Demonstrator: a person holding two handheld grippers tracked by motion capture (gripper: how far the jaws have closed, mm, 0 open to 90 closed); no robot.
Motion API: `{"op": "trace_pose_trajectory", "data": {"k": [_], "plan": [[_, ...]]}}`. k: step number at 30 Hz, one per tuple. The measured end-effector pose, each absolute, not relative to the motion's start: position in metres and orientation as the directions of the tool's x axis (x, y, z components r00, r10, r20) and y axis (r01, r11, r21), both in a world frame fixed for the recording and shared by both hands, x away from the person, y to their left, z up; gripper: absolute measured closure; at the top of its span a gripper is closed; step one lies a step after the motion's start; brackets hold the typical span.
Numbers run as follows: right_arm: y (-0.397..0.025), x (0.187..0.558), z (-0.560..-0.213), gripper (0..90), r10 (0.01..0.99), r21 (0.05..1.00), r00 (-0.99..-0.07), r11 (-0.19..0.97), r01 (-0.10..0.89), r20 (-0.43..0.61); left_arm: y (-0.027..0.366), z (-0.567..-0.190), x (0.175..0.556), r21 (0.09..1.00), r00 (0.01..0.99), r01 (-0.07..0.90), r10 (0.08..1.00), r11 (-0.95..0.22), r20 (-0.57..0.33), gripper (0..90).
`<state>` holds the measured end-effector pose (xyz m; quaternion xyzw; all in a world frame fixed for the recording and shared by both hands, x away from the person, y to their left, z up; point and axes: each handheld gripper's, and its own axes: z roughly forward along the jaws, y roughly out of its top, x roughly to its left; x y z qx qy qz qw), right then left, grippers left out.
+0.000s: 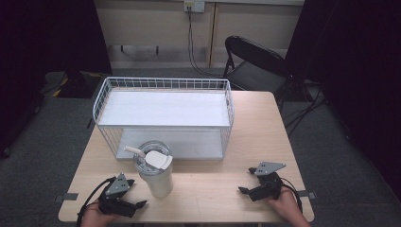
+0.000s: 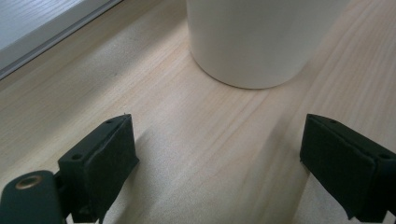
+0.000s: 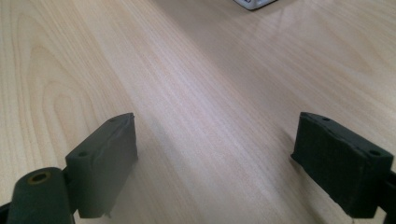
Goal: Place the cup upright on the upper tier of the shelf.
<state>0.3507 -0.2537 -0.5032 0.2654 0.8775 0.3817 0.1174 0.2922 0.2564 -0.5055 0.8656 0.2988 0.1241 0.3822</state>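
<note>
The left gripper (image 2: 219,158) has its jaws spread wide with nothing between them, just above the bare wooden surface (image 2: 196,140). In the left gripper view the rounded white base of the tumbler (image 2: 252,42) stands just beyond the jaws, apart from them. In the high view this gripper (image 1: 137,205) sits at the near left corner of the surface, held in the person's left hand (image 1: 92,215), its jaws aimed right toward the tumbler.

The right gripper (image 3: 215,158) also has its jaws spread, empty, over bare wood. In the high view it (image 1: 246,184) lies at the near right, in the person's right hand (image 1: 286,208), jaws aimed left, well apart from the tumbler.

The tumbler (image 1: 155,177) stands upright near the middle of the near half of the surface, closer to the left gripper. It is white, with a clear lid (image 1: 152,160) and a straw (image 1: 135,151) tilting left.

Behind it, touching or just beside it from this angle, is a white wire rack (image 1: 163,82) with two shelves, both bare. A black folding chair (image 1: 255,61) stands on the floor past the far right corner of the surface.
</note>
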Motion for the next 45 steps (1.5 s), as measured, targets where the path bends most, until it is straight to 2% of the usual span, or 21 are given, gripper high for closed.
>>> {"op": "trace_pose_trajectory", "data": {"k": [4,7,12,19,26,35,45], "plan": [[-0.254,0.351,-0.503,12.8,0.556,0.732,-0.831,0.567,0.376,-0.004,0.256,-0.504,0.292,0.731,0.784,0.434,0.621,-0.527,-0.017,10.9],[-0.254,0.35,-0.503,12.7,0.557,0.733,-0.83,0.567,0.377,-0.004,0.255,-0.501,0.29,0.737,0.797,0.42,0.604,-0.529,-0.021,18.3],[-0.254,0.351,-0.503,13.1,0.558,0.733,-0.83,0.565,0.379,-0.001,0.251,-0.488,0.285,0.779,0.811,0.395,0.583,-0.487,-0.047,15.8],[-0.254,0.351,-0.503,12.9,0.561,0.733,-0.828,0.564,0.379,-0.003,0.248,-0.468,0.283,0.848,0.801,0.391,0.586,-0.358,-0.122,15.9],[-0.255,0.349,-0.503,12.7,0.572,0.733,-0.82,0.561,0.385,-0.007,0.241,-0.461,0.286,0.872,0.788,0.394,0.595,-0.289,-0.16,15.7],[-0.255,0.348,-0.503,12.6,0.581,0.733,-0.814,0.556,0.391,-0.007,0.237,-0.452,0.289,0.904,0.764,0.373,0.622,-0.209,-0.172,15.6],[-0.254,0.349,-0.503,12.5,0.599,0.733,-0.801,0.548,0.403,-0.008,0.225,-0.448,0.289,0.925,0.768,0.32,0.628,-0.203,-0.128,15.3]]}}
